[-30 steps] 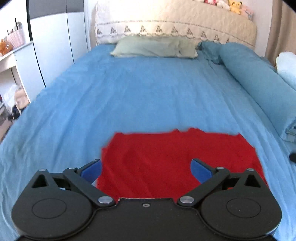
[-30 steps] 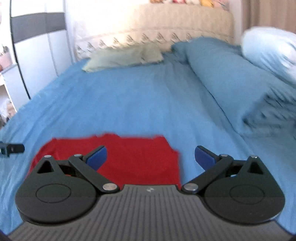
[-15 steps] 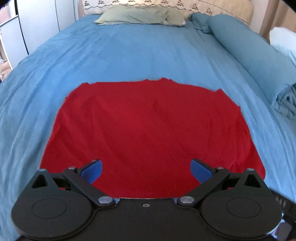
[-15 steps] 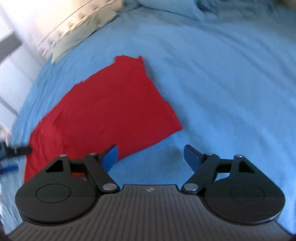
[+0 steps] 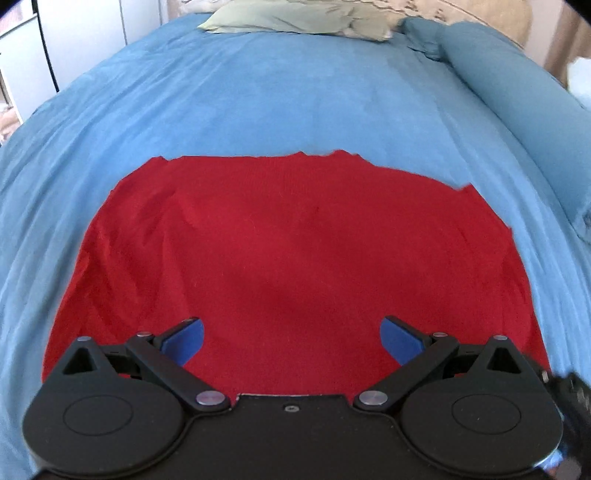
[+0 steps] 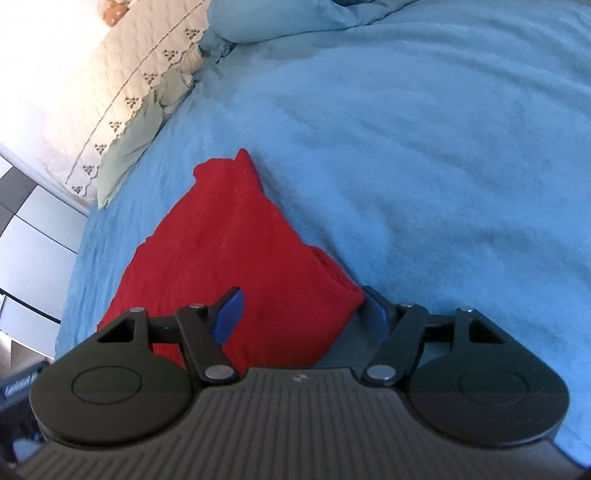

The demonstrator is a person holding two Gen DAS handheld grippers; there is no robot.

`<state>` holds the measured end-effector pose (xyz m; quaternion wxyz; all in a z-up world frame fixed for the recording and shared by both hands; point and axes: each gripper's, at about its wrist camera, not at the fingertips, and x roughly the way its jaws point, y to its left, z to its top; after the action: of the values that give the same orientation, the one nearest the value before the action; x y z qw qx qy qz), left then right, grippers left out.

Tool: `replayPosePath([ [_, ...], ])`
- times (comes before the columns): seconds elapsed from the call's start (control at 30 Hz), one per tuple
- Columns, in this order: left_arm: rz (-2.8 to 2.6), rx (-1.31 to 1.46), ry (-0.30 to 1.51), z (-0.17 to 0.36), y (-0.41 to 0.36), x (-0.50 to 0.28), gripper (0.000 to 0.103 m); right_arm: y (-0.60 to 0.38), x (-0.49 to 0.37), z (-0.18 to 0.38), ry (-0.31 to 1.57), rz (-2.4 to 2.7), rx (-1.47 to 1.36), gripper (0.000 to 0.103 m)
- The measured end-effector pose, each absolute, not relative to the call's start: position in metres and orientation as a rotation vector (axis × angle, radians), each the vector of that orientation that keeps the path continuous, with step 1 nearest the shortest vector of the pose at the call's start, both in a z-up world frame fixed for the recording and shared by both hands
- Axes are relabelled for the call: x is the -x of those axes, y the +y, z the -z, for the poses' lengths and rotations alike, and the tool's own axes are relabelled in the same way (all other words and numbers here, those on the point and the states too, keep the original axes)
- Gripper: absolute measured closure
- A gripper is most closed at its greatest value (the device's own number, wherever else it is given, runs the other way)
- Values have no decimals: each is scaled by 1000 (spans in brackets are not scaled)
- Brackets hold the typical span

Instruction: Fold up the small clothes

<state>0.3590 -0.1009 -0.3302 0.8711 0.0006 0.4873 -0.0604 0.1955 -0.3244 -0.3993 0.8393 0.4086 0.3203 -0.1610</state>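
A red garment [image 5: 291, 243] lies spread flat on the blue bedsheet [image 5: 280, 99]. My left gripper [image 5: 291, 341] is open and empty, low over the garment's near edge, with both blue pads above red cloth. In the right wrist view the garment [image 6: 229, 254] runs away to the upper left. My right gripper [image 6: 303, 314] is open around the garment's near right corner: the left pad is over the cloth, the right pad sits at the corner's edge on the sheet.
A grey-green pillow [image 5: 295, 20] and a cream headboard [image 6: 122, 77] are at the far end of the bed. A rolled blue duvet [image 5: 524, 96] lies along the right side. White wardrobe doors [image 5: 77, 33] stand to the left.
Both grippers have dropped down and closer to the garment. The right gripper has tilted and moved onto the garment's right corner. Both stay open.
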Motion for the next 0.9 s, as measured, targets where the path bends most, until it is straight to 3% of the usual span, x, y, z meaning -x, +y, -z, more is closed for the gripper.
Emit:
replayPosePath([
  [0.2,76,-39,1045,350,-101,-387,0,-316,-201,395,689,328,-801,19],
  [0.37,69,-19,1106,368,-98,-394,0,-312,-215,389,675,314,-747,28],
  [0.9,95,24,1153,369,-90,-400,0,-284,-203,390,730,390,-687,28],
])
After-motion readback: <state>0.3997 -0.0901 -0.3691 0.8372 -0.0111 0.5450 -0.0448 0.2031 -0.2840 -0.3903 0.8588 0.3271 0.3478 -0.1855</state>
